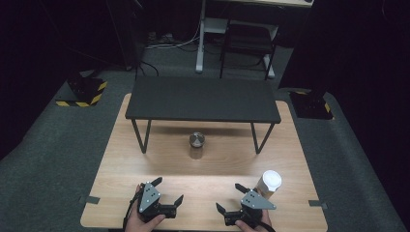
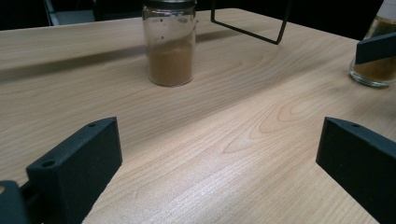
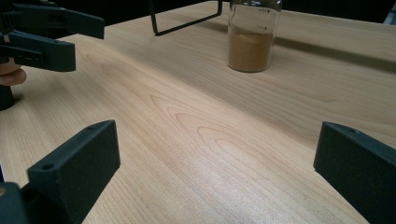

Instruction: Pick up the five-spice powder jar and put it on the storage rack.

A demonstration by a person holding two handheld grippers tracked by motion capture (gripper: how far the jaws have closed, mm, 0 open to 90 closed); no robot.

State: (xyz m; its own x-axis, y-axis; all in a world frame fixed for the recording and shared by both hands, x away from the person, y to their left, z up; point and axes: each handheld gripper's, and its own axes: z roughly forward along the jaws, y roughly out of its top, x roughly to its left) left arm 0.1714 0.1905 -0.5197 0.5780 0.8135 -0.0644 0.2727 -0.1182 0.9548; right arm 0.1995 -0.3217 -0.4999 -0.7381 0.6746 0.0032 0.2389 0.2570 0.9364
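A glass jar of brown powder with a metal lid stands mid-table, in front of a low black shelf. The left gripper view has this jar ahead and a little left; in the right gripper view the same jar stands ahead to the right. A second jar with a white lid stands just beyond my right gripper. My left gripper rests at the near edge. Both grippers stand open over bare wood with nothing between the jaws.
The wooden table carries the black shelf on thin wire legs. Grey carpet surrounds the table, with a desk frame and a chair behind it. In the right gripper view the left gripper and a fingertip are at the upper left.
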